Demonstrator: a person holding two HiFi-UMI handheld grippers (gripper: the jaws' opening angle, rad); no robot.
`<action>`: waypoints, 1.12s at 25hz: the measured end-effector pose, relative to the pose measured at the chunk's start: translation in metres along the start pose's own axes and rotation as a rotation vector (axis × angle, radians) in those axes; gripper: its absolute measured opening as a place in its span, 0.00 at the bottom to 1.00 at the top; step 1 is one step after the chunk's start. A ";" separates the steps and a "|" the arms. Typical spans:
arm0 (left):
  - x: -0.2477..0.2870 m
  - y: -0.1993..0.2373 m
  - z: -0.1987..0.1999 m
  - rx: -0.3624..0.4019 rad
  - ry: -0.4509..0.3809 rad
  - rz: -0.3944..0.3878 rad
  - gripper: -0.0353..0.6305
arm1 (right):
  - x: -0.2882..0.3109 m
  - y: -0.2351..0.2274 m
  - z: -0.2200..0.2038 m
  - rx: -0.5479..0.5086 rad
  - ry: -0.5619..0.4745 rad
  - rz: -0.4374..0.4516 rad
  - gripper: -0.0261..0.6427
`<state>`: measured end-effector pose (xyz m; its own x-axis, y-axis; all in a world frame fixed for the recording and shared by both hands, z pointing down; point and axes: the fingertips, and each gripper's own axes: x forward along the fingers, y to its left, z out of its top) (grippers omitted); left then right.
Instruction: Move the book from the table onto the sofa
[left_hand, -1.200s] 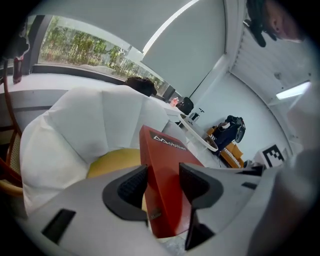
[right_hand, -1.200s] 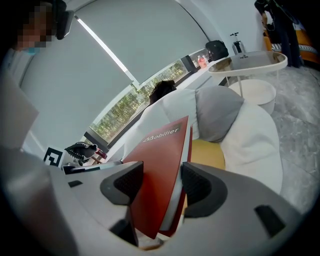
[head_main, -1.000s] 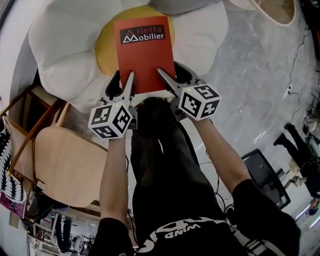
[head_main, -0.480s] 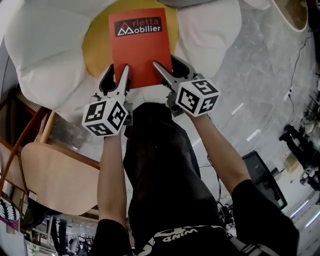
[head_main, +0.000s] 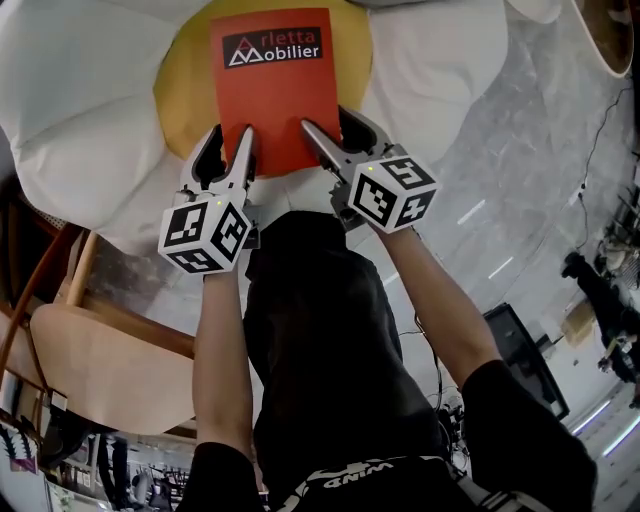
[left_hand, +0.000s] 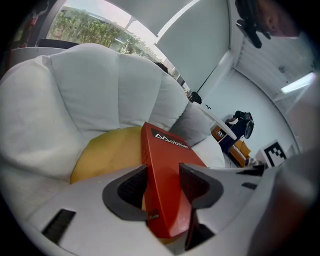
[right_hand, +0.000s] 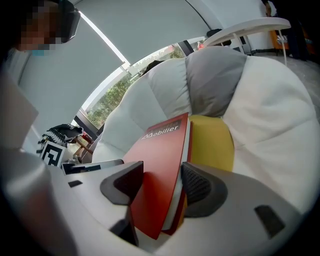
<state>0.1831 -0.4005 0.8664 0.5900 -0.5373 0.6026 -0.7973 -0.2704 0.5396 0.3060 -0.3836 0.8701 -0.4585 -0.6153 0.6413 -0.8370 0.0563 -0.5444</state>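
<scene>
Lowered since 1 s ago: the book (head_main: 270, 95) and both grippers, now brought further in over the yellow cushion (head_main: 185, 95), w/ more yellow shown each side of the cover. The left gripper (head_main: 233, 132) is clamped on the book's near left corner. In the left gripper view (left_hand: 163, 167) its ribbed dark pads (left_hand: 134, 186) are pressed on the book's (left_hand: 160, 142) two faces. The right gripper (head_main: 322, 116) is clamped likewise on the near right corner. In its own view (right_hand: 162, 164) pale page edges are seen btwn cover and pad. The book (right_hand: 162, 140) is held nearly flat above the cushion; contact w/ it can't be told.

Free yellow is left to L and R of the book. Puffy white lobes of the sofa (head_main: 80, 110) are set round it like petals, and a grey cushion (right_hand: 215, 82) is seen at the far back.

The cover is matte orange-red, w/ a black label and white lettering near the far edge. Marker cubes (head_main: 205, 232) are white w/ black squares. Grey marbled floor (head_main: 500, 140) is spread at right, and a pale wooden chair (head_main: 100, 350) is placed near left.

The book's near edge is covered by the grippers in the head view. The sofa's far side is cut off by the frame top. The floor below the grippers is hidden by the person's black-clad legs (head_main: 310, 330).
</scene>
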 end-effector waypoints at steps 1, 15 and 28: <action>0.002 0.002 -0.002 0.001 0.004 0.001 0.37 | 0.002 -0.002 -0.002 -0.003 0.004 -0.003 0.40; 0.024 0.018 -0.018 -0.003 0.029 0.028 0.37 | 0.024 -0.021 -0.015 -0.036 0.036 -0.039 0.39; 0.014 0.029 -0.015 -0.017 0.032 0.061 0.37 | 0.013 -0.029 -0.007 -0.062 0.018 -0.075 0.37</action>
<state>0.1697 -0.4041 0.8989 0.5445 -0.5263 0.6531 -0.8298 -0.2241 0.5112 0.3224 -0.3873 0.8982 -0.3984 -0.6056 0.6889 -0.8859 0.0595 -0.4600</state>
